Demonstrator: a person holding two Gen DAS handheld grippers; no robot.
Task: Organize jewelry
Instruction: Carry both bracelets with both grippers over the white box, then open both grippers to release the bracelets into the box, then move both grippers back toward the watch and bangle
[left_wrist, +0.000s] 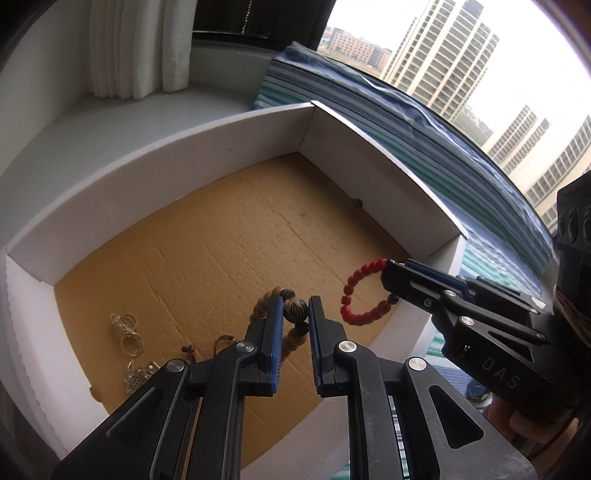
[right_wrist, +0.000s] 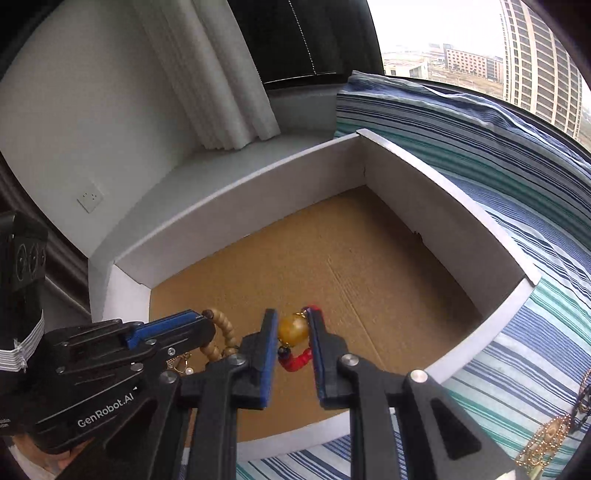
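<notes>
A white box with a brown cardboard floor (left_wrist: 229, 236) lies on a striped cloth. My left gripper (left_wrist: 296, 306) is shut on the dark carved bead of a tan wooden bead bracelet (left_wrist: 264, 304), held over the box near its front. My right gripper (right_wrist: 292, 325) is shut on the amber bead of a red bead bracelet (right_wrist: 295, 362); it also shows in the left wrist view (left_wrist: 389, 280) with the red loop (left_wrist: 354, 295) hanging over the box's right front edge. The left gripper with the tan beads (right_wrist: 221, 328) appears in the right wrist view too.
Silver rings and small pieces (left_wrist: 129, 332) lie in the box's front left corner. Gold chains (right_wrist: 546, 439) lie on the striped cloth (right_wrist: 517, 369) outside the box at right. White curtain (left_wrist: 140, 48) and a window are behind.
</notes>
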